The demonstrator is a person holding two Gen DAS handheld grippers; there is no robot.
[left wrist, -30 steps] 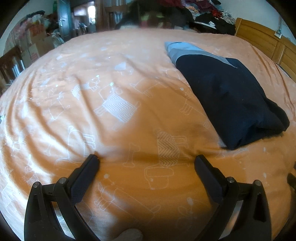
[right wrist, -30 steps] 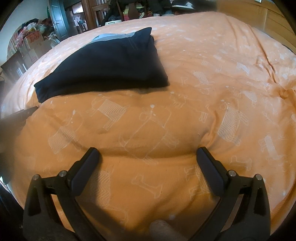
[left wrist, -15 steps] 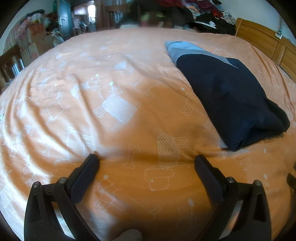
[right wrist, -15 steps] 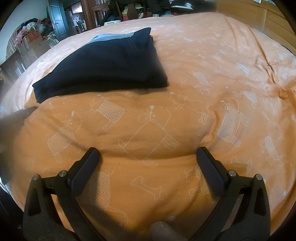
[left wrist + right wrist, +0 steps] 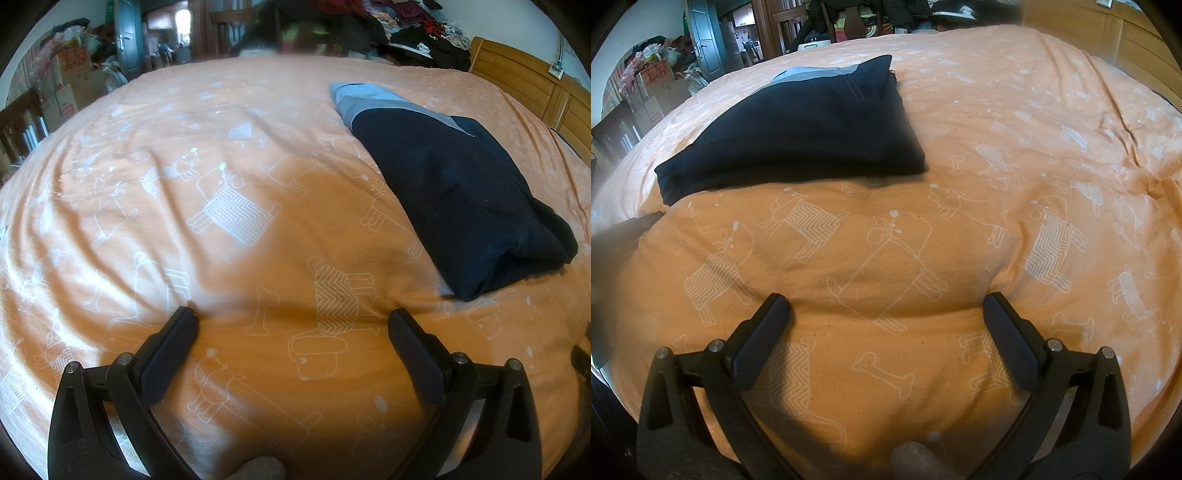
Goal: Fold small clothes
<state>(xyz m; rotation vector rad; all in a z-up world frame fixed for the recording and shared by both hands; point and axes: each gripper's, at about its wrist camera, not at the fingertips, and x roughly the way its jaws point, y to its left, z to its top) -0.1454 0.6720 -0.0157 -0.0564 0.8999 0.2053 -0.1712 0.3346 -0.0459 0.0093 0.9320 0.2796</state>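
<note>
The folded navy garment (image 5: 458, 192) with its pale blue band lay on the orange bedspread (image 5: 221, 206), right of the left gripper (image 5: 291, 321) and far-left of the right gripper (image 5: 886, 306). Both grippers hovered near the spread, fingers spread wide, grasping nothing. A wooden headboard (image 5: 524, 85) stood at the far right.

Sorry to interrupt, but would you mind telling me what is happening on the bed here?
A person holds two grippers over an orange bedspread. The left gripper and right gripper are both open and hold nothing. A dark navy garment with a light blue band lies folded on the bedspread, touched by neither gripper.
</note>
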